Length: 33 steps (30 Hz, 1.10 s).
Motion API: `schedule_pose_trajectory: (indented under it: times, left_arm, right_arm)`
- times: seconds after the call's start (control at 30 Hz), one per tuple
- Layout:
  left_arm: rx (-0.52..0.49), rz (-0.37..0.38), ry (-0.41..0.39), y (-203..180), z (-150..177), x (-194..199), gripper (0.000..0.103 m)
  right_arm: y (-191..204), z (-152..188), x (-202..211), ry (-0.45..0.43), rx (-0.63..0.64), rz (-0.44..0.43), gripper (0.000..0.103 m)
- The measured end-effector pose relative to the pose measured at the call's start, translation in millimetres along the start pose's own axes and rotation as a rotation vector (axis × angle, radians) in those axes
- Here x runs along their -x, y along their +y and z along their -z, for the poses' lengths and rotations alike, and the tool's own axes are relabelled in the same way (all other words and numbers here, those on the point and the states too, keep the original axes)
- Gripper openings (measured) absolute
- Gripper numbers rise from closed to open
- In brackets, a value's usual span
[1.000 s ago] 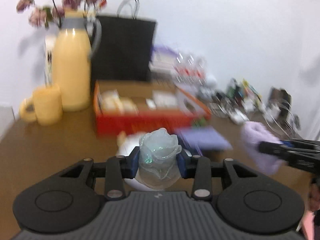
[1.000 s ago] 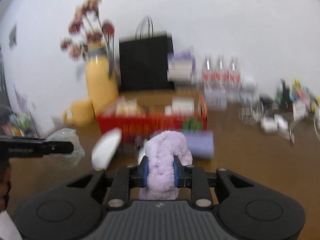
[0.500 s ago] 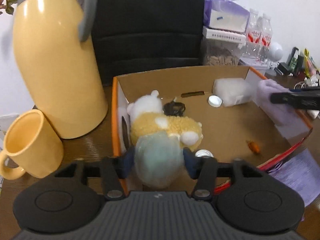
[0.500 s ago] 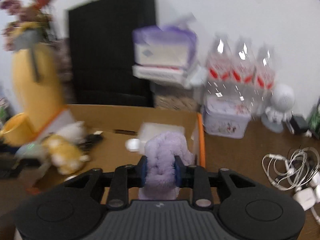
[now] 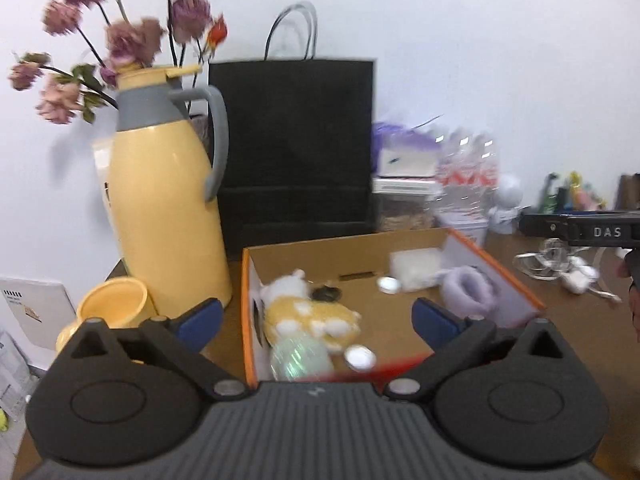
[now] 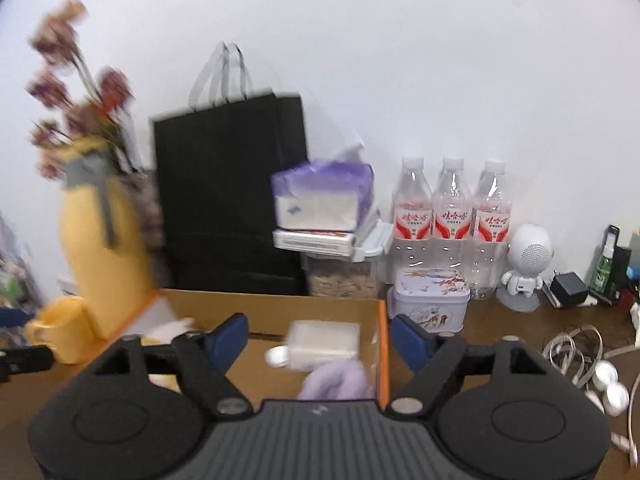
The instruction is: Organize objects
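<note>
A cardboard box (image 5: 340, 254) with orange edges stands ahead of both grippers. In it a clear crumpled plastic piece (image 5: 300, 362) lies by a yellow-and-white plush toy (image 5: 312, 316). A fluffy purple piece (image 5: 472, 292) rests against the box's right wall. My left gripper (image 5: 318, 320) hangs just before the box, its jaws opening wide with nothing between the pads. My right gripper (image 6: 320, 336) is over the box's right corner, jaws opening too, with the purple piece (image 6: 340, 380) lying loose below them. The right gripper (image 5: 580, 230) also shows from the side in the left wrist view.
A yellow thermos jug (image 5: 160, 208) with flowers and a yellow mug (image 5: 112, 308) stand left of the box. Behind it are a black paper bag (image 5: 296, 152) and a tissue pack (image 6: 320, 196). Three water bottles (image 6: 452, 212), a tin (image 6: 430, 300), a white robot figure (image 6: 528, 264) and cables (image 6: 580, 360) are to its right.
Both grippers carried their loads over the box, then opened. The plastic piece and the purple piece dropped into it. Both grippers have since drawn back a little.
</note>
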<state>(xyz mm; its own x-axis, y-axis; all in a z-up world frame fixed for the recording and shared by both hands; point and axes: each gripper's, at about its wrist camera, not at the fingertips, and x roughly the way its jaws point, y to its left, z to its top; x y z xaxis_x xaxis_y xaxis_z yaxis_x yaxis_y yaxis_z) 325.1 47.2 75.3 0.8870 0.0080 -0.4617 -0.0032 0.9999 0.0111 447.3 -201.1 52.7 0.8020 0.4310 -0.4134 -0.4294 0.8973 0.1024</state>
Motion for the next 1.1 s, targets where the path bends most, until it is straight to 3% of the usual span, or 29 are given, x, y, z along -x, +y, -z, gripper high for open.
schedule_pose_trajectory:
  times: [0.07,0.2,0.37,0.43,0.57,0.83,1.0,1.1]
  left_arm:
    - [-0.01,0.016,-0.026,-12,19,27,0.103]
    - [-0.028,0.028,-0.007,-38,56,67,0.103]
    - [0.104,0.102,0.082,-44,105,108,0.103]
    - [0.112,0.091,0.127,-46,126,119,0.103]
    - [0.064,0.046,0.141,-48,148,140,0.103]
    - [0.12,0.034,0.119,-37,160,161,0.103]
    - [0.13,0.048,0.138,-38,168,148,0.103]
    - [0.129,0.052,0.132,-36,165,131,0.103]
  right_arm:
    - [5,16,36,-0.026,-0.007,-0.048,0.088]
    - [22,58,91,-0.026,0.006,-0.079,0.088]
    - [42,118,156,-0.03,-0.004,-0.031,0.088]
    - [46,143,177,0.013,-0.028,-0.027,0.088]
    - [51,177,215,0.058,-0.089,-0.056,0.088]
    - [80,204,246,0.073,-0.036,0.02,0.088]
    - [92,206,245,0.07,0.021,0.058,0.086]
    - [95,203,234,0.086,0.027,0.043,0.078]
